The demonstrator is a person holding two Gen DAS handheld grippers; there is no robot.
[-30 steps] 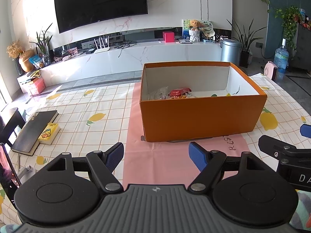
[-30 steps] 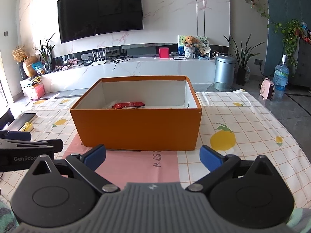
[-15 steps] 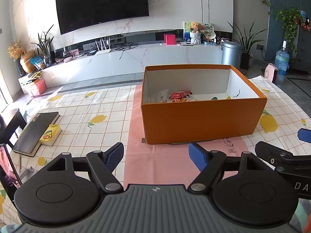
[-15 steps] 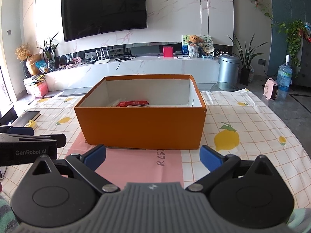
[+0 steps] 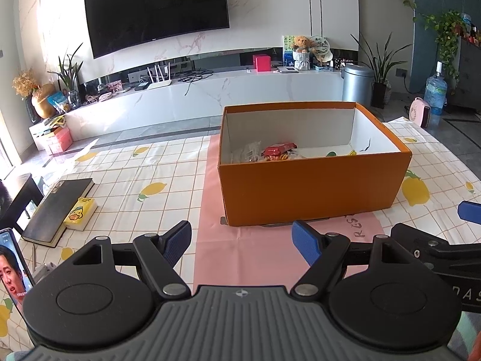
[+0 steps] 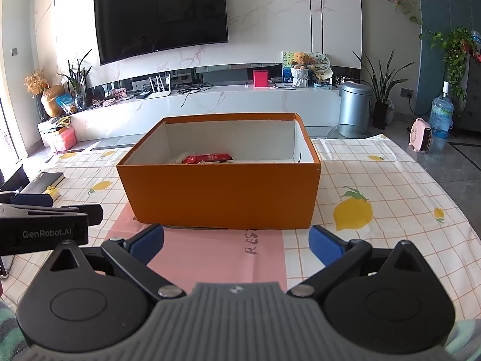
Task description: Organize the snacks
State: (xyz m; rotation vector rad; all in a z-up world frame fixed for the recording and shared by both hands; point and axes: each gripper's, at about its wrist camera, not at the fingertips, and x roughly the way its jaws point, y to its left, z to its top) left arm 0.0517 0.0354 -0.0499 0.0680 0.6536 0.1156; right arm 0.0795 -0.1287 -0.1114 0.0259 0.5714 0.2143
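An open orange box [image 5: 312, 189] [image 6: 222, 195] stands on a pink mat [image 5: 255, 252] [image 6: 216, 255] in the middle of the table. Inside it lie a red snack packet [image 5: 278, 149] [image 6: 207, 158], clear wrapped snacks [image 5: 248, 153] and small green and yellow bits [image 5: 332, 153]. My left gripper [image 5: 245, 240] hangs open over the mat, short of the box's near wall, with nothing between its fingers. My right gripper [image 6: 237, 242] is open and empty too, just in front of the box. Each gripper shows at the edge of the other's view.
A lemon-print checked cloth [image 5: 144, 180] [image 6: 390, 186] covers the table. At the left lie a black book [image 5: 57, 207] with a yellow duck box [image 5: 79, 213] and a phone [image 5: 12, 273]. Behind stand a TV console [image 6: 210, 102], bin [image 6: 351, 105] and water bottle [image 6: 440, 111].
Both grippers have drawn back and risen slightly, so the box sits a little farther off and lower in each view. Both stay open and empty.
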